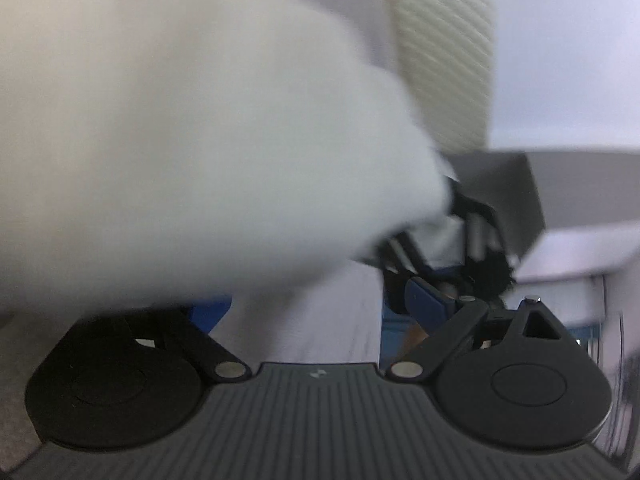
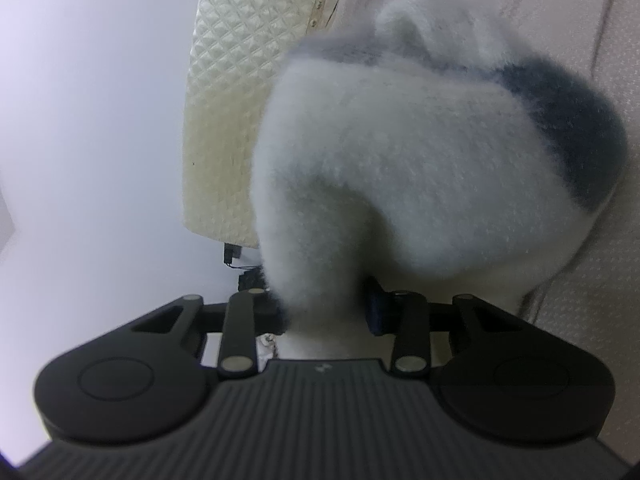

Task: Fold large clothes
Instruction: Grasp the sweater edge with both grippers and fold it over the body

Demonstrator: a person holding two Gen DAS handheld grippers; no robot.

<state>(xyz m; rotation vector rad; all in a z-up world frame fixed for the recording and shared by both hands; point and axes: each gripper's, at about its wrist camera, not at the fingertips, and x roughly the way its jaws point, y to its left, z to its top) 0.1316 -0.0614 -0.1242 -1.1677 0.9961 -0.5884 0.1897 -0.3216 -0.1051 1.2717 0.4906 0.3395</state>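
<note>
Pale wall behind, w/ a cream quilted headboard standing against it; patterned bedding at right in the right wrist view. Fluffy white garment w/ a dark grey patch hangs up off the right gripper, whose fingers are clenched on a narrow neck of the fleece. In the left wrist view the same garment is a blurred white mass filling the upper left, covering the left gripper; one blue finger shows, the other hidden, so can't tell if it's grasping. The right gripper shows beyond, fleece between its fingers.
</note>
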